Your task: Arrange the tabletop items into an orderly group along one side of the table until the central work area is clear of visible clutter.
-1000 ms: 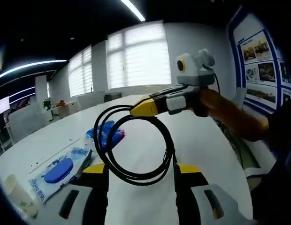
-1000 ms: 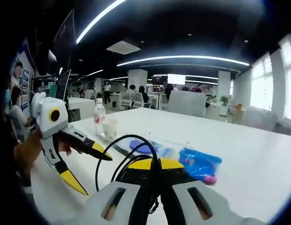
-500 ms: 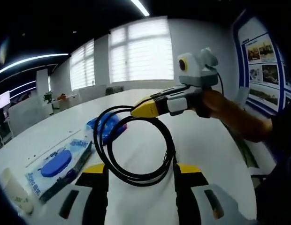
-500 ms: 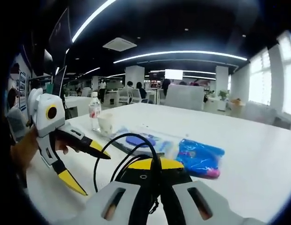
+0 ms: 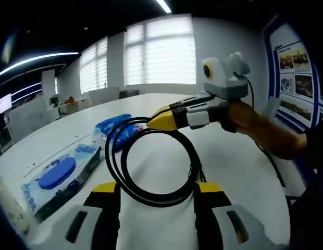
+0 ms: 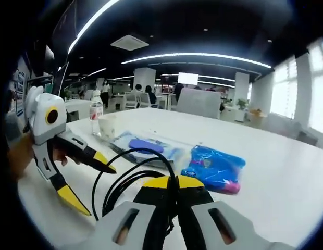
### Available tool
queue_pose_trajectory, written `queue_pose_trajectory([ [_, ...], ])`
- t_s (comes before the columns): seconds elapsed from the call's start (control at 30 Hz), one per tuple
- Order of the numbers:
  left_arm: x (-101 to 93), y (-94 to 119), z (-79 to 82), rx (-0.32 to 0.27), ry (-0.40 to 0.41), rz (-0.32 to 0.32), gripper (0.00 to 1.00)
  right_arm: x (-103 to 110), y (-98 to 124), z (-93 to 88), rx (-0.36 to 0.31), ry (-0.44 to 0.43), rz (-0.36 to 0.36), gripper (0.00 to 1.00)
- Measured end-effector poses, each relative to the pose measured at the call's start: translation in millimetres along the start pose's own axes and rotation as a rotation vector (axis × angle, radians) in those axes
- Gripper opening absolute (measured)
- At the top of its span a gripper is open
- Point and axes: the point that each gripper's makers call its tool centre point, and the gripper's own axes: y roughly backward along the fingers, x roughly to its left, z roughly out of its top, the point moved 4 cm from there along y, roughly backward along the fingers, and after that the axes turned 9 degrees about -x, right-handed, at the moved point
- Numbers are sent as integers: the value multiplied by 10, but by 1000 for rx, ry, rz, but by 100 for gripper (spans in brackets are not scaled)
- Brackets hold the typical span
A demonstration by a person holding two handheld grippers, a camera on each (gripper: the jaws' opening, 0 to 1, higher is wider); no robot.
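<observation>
A coil of black cable (image 5: pixel 115 161) hangs in the air over the white table (image 5: pixel 229 156). My right gripper (image 5: pixel 153 121) comes in from the right with its yellow jaws shut on the top of the coil. In the right gripper view the same jaws (image 6: pixel 172 182) pinch the cable (image 6: pixel 125 179) at the bottom centre. My left gripper (image 5: pixel 157 190) is open, and the coil's lower arc shows between its two yellow tips. From the right gripper view the left gripper (image 6: pixel 94 190) stands open at the left, close by the loop.
A pack of wet wipes (image 5: pixel 57 174) with a blue lid (image 6: pixel 146 147) and a crumpled blue bag (image 5: pixel 117 130) (image 6: pixel 213 169) lie on the table. A paper cup (image 6: pixel 106 126) and a water bottle (image 6: pixel 95 112) stand near the far edge. A person's hand (image 5: pixel 250 122) holds the right gripper.
Both views have shifted, so the wipes pack and blue bag look nearer and larger. The right gripper keeps its hold on the cable; the left stays open.
</observation>
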Motion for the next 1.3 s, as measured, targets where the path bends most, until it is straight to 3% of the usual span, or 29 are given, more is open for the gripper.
queue_pose_trajectory([
  [0.27,-14,-21,-58,21,-2,3,55,-52,-69,-171,41,-2,-12,0],
  [0.77,-177,-36,-92,43,0,-8,55,12,29,-366,106,1,-23,0],
  [1.3,-186,-40,-89,42,21,-15,55,-55,-3,-439,133,-9,-22,1],
])
